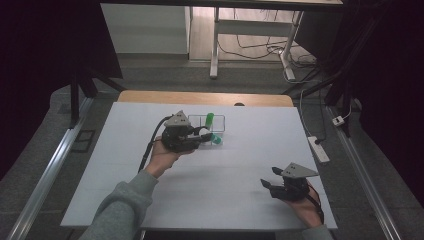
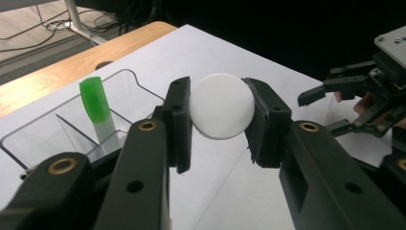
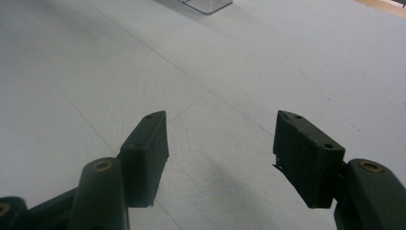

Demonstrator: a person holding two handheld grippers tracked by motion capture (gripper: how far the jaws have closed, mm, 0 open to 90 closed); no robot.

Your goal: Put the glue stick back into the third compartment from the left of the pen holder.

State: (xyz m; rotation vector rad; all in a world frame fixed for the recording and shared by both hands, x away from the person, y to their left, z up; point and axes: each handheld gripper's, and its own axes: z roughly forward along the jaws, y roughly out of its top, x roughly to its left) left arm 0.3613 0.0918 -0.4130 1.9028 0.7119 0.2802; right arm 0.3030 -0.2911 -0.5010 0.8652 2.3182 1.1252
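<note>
While the left gripper pinches a round white bottle base and the right gripper gapes empty, the bottle could slip toward the clear plastic organiser at ten o'clock.

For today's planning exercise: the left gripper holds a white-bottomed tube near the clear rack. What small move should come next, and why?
Probably carry the tube, clamped in the left gripper, over a free compartment of the clear rack beside the upright green-capped tube, since it hangs just short of the rack.

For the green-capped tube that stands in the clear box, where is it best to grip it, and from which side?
Probably the green cap. The tube stands upright in the clear box, whose walls surround its white lower part, while the cap rises above the rim. Come from above with the jaws on either side of the cap.
</note>
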